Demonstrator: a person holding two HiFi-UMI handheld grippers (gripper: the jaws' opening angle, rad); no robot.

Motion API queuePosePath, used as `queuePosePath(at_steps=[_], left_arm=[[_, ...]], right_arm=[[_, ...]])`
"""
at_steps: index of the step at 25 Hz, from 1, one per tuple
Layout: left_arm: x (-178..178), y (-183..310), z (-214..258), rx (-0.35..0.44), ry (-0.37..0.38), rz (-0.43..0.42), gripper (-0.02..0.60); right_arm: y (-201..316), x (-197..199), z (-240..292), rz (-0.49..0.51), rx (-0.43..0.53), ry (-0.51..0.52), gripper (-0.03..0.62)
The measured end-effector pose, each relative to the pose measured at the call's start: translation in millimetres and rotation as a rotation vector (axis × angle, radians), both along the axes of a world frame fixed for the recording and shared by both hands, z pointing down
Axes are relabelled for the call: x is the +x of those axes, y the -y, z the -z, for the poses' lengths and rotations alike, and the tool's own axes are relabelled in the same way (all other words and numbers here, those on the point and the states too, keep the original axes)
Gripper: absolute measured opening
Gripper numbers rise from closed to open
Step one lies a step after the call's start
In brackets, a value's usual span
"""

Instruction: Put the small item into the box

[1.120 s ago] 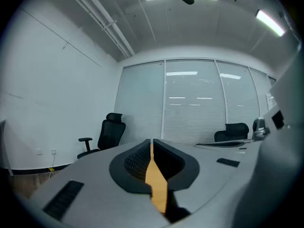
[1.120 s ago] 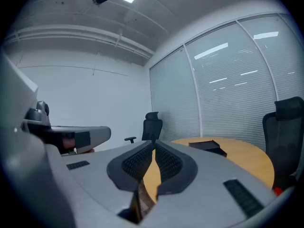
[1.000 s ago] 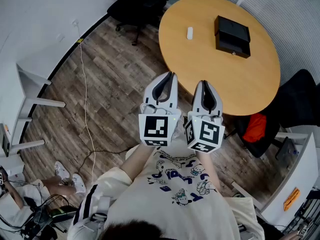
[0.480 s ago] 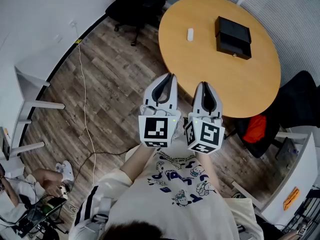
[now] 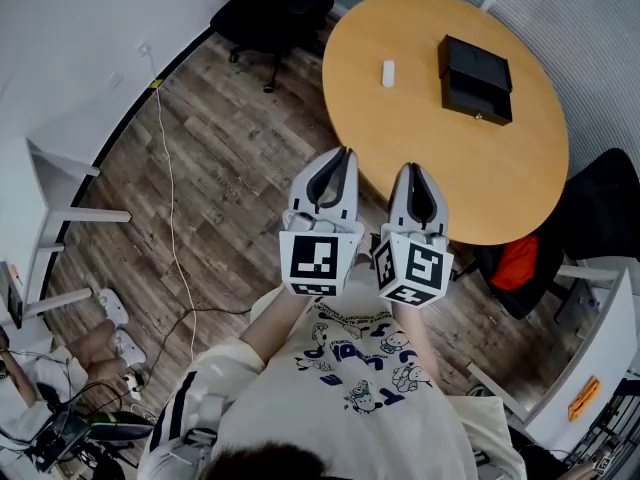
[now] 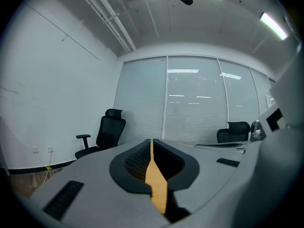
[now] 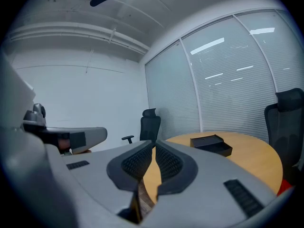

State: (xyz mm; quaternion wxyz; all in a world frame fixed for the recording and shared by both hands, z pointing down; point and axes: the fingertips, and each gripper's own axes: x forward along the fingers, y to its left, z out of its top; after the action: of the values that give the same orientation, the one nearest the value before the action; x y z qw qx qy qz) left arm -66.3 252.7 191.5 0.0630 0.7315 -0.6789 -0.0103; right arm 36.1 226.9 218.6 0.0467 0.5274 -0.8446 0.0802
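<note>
I held both sets of jaws clenched on nothing, my left gripper and right gripper side by side, short of the round wooden desk. The small white oblong item lay ahead on the desk, well apart from both, its long axis pointing away from me, neither gripper clearly nearer. The black rectangular box sat to its right.

I wear a cream shirt with blue cartoon prints and dark stripes on one sleeve. My left gripper and right gripper are pale grey, black-lined, with black-and-white marker cubes.
</note>
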Motion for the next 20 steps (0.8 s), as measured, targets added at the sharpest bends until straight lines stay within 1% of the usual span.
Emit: queuePosePath(at_steps=[8, 14, 20], left_arm=[[-6.7, 18.4, -14.2, -0.044, -0.014, 0.002, 0.029], [-28.5, 44.9, -14.9, -0.062, -0.032, 0.014, 0.029], [-24.7, 66.7, -28.5, -0.078, -0.013, 0.026, 0.029]], right_arm=[[14.3, -4.3, -13.0, 0.001, -0.041, -0.005, 0.042], [42.7, -23.9, -11.6, 0.009, -0.057, -0.023, 0.043], [69.9, -19.0, -24.6, 0.017, -0.064, -0.003, 0.042]])
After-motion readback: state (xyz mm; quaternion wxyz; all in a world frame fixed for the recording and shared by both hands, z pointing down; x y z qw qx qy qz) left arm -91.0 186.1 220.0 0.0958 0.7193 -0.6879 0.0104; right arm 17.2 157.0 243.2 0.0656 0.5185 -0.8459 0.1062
